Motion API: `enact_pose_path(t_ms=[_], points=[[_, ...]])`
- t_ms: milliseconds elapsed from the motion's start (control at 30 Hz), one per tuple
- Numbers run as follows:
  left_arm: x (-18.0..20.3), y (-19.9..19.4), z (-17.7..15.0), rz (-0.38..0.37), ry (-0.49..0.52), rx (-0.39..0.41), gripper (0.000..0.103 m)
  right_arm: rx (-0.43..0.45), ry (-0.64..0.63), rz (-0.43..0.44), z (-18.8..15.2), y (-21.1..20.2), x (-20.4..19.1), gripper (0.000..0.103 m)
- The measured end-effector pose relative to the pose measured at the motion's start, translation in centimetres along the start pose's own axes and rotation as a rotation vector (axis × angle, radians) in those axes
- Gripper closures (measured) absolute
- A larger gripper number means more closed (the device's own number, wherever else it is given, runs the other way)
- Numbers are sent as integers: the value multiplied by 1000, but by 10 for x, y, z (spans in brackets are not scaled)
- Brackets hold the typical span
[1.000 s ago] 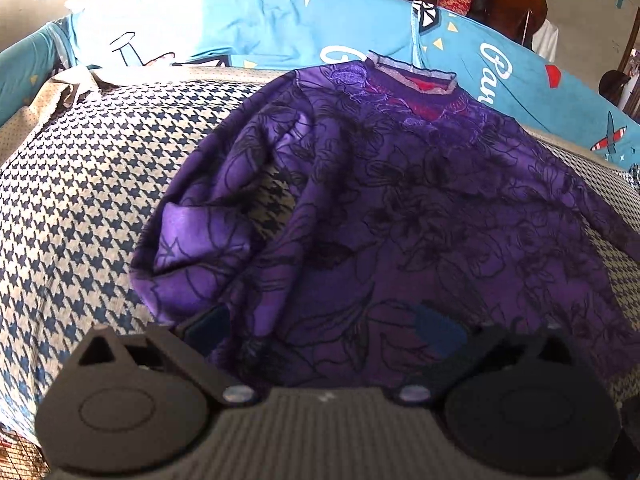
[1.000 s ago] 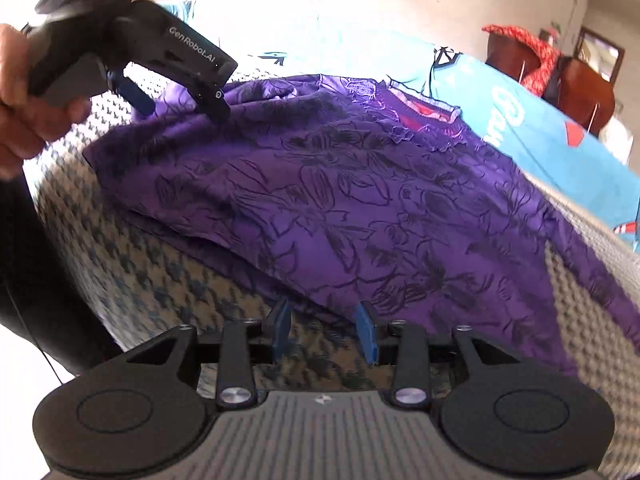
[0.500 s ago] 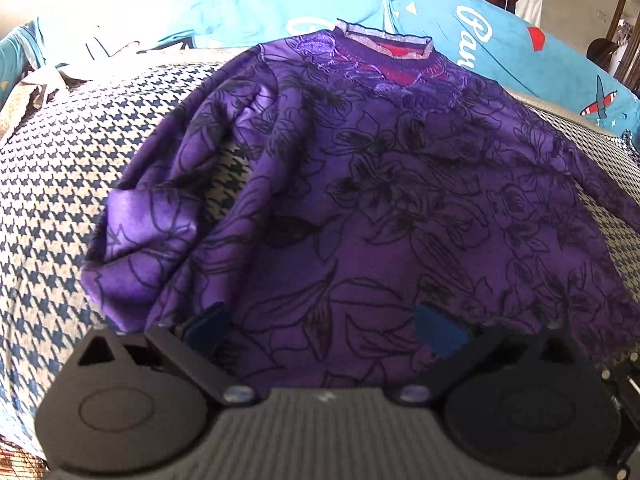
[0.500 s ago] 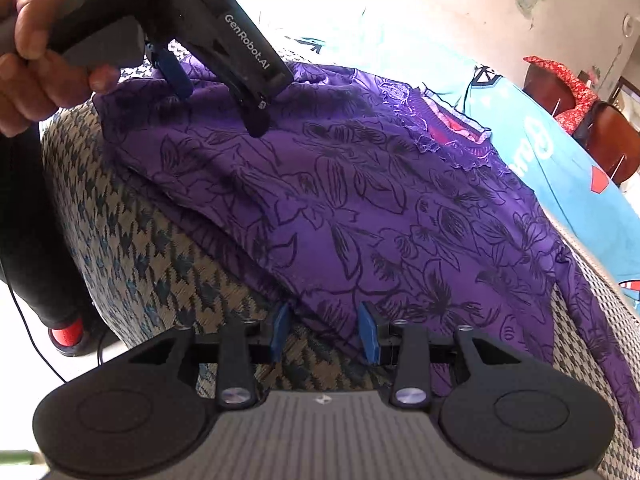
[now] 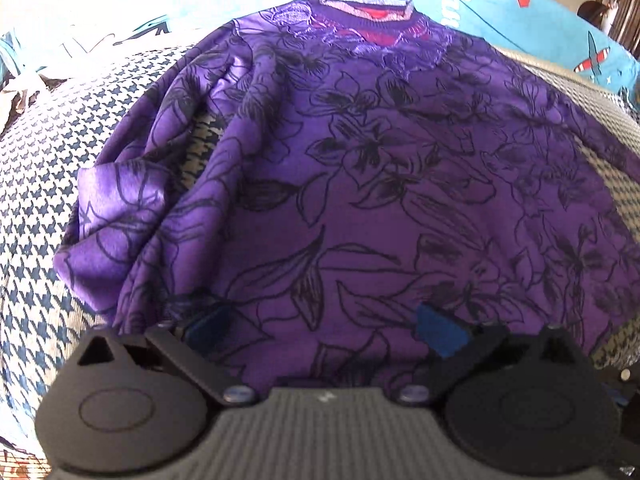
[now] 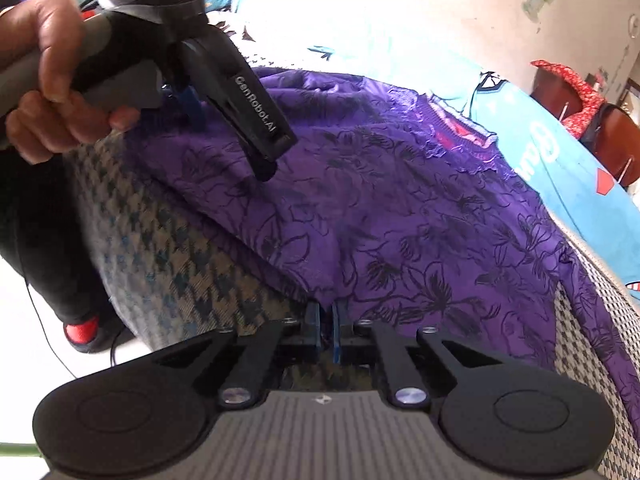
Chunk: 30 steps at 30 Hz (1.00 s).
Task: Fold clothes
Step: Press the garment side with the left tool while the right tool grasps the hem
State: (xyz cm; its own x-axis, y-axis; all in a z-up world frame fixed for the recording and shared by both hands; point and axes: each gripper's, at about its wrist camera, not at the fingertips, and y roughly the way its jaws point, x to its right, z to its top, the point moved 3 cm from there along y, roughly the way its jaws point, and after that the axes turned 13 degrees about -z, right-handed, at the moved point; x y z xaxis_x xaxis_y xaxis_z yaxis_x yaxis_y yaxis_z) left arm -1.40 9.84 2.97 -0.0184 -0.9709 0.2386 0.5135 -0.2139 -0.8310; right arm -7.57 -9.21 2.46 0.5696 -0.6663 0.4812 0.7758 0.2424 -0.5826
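Risk sits mostly at the near hem, where the right gripper (image 6: 327, 330) has its blue pads pressed together on the bottom edge of the purple floral top (image 5: 360, 184) — only a thin pinch of cloth shows between them, so a sharp pull could slide the hem out, or the pads may have caught one layer and not both, which would leave the back of the garment lying behind when the front lifts. The top lies spread face up on the houndstooth cover (image 5: 44, 160), neck toward the blue printed bedding (image 5: 532, 20), and one sleeve (image 5: 116, 224) is bunched in folds by the body on the left gripper's side. That bunching is the second hazard: any fold laid over it would trap the wrinkles and come out lopsided. The left gripper (image 5: 324, 326) hovers over the lower hem with its jaws spread wide, holding nothing; in the right wrist view the hand (image 6: 52, 80) carries it above the garment's far side. If it closes where it hangs, it would take a fistful of the middle panel rather than an edge — and the two grips would then sit uneven, skewing the crease. The smooth-looking fabric could also drag across the cover and shift the whole piece.
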Motion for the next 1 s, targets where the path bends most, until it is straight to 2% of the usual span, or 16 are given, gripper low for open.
enact_pose_path(t_ms=[133, 233, 367, 500, 633, 800, 900, 967, 1000], points=[[5, 3, -5, 19, 38, -12, 0, -6, -13, 4, -4, -1, -3, 96], [7, 6, -6, 34, 57, -16, 0, -10, 28, 18, -5, -2, 1, 95], [8, 8, -7, 43, 62, -15, 0, -24, 123, 51, -9, -8, 11, 95], [12, 2, -6, 33, 53, 27, 0, -41, 270, 18, -15, -13, 34, 95], [19, -1, -7, 9, 57, 50, 0, -79, 472, -86, -28, -12, 71, 94], [28, 4, -8, 8, 65, 39, 0, -124, 645, -279, -50, -14, 108, 84], [32, 7, -8, 7, 69, 33, 0, -126, 753, -383, -61, -20, 130, 70], [34, 8, -8, 7, 72, 30, 0, -147, 840, -445, -71, -22, 145, 56], [35, 8, -8, 8, 73, 29, 0, -160, 889, -470, -77, -23, 153, 56]])
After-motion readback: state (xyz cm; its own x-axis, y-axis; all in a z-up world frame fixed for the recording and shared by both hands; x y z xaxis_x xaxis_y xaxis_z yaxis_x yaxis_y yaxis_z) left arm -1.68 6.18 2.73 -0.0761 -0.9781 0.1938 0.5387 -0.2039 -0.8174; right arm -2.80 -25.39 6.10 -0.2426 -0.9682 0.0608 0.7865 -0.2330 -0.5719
